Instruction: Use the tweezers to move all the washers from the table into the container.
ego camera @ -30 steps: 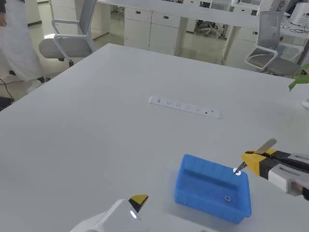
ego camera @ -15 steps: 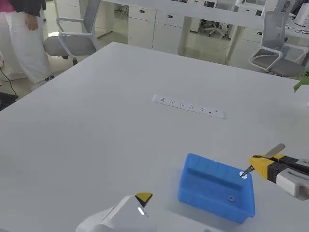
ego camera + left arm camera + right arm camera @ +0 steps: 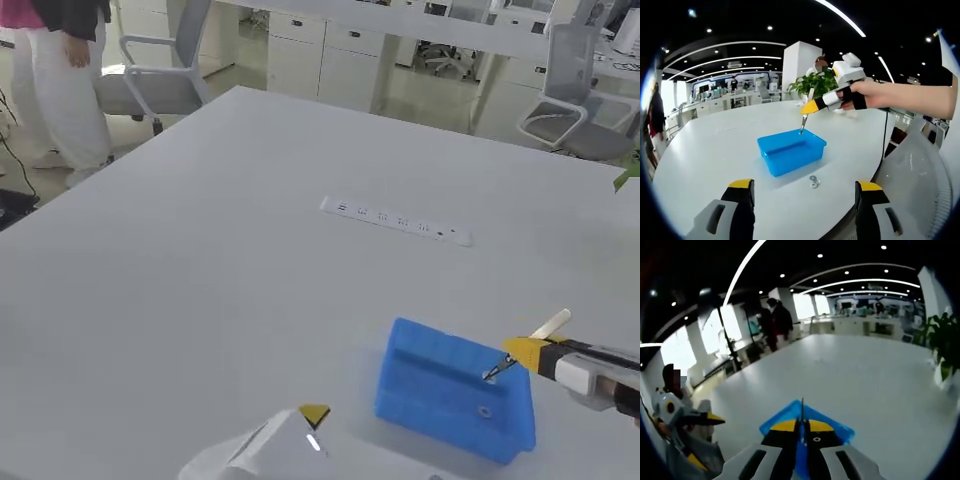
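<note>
Tweezers [image 3: 492,372] tip has moved inward over the blue container [image 3: 430,380] since half a second ago.
Left gripper [image 3: 804,186] spread wide, empty. Two silver ring washers [image 3: 814,181] lie on the table [image 3: 250,250] just beside the container; a third washer [image 3: 485,411] lies inside. Right gripper [image 3: 801,426] clamps the tweezers.

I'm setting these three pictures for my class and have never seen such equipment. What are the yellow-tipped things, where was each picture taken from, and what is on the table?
No robot here: a person holds a two-jaw gripper in each hand. One picture comes from a headset camera looking down at the table; the two round ones come from cameras riding on the grippers. The right gripper is shut on tweezers, whose tip is above a blue container with a washer inside. The left gripper is open and empty. Beside the container, washers lie on the table. A power strip lies farther back.
</note>
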`<state>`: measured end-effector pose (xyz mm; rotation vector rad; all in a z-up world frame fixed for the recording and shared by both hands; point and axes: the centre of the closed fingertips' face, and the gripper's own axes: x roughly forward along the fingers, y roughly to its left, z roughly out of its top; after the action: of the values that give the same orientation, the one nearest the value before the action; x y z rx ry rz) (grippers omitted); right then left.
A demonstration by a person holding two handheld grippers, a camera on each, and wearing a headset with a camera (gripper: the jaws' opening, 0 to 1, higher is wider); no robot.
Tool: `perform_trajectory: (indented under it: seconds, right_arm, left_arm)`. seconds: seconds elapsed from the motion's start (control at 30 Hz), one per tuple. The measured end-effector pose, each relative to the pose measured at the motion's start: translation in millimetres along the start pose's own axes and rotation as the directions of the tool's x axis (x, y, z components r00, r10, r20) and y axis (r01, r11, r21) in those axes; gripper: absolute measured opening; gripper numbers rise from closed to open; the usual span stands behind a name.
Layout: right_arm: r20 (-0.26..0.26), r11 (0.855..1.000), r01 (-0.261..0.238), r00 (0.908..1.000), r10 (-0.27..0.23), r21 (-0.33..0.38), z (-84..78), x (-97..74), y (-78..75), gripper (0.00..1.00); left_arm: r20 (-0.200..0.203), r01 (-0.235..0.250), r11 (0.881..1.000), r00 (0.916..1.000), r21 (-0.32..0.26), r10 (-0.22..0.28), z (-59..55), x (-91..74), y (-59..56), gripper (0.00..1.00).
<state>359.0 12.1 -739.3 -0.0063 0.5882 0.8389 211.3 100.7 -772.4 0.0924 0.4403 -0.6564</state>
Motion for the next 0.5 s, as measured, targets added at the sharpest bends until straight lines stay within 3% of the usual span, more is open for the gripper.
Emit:
perform_trajectory:
  seconds: [0.5]
  right_arm:
    - [-0.116, 0.999, -0.042, 0.9923, 0.045, 0.032, -30.9, 27.0, -4.7, 0.03]
  left_arm:
    - [-0.024, 0.002, 1.000, 0.9997, 0.007, -0.002, -4.7, 1.2, 0.7, 0.80]
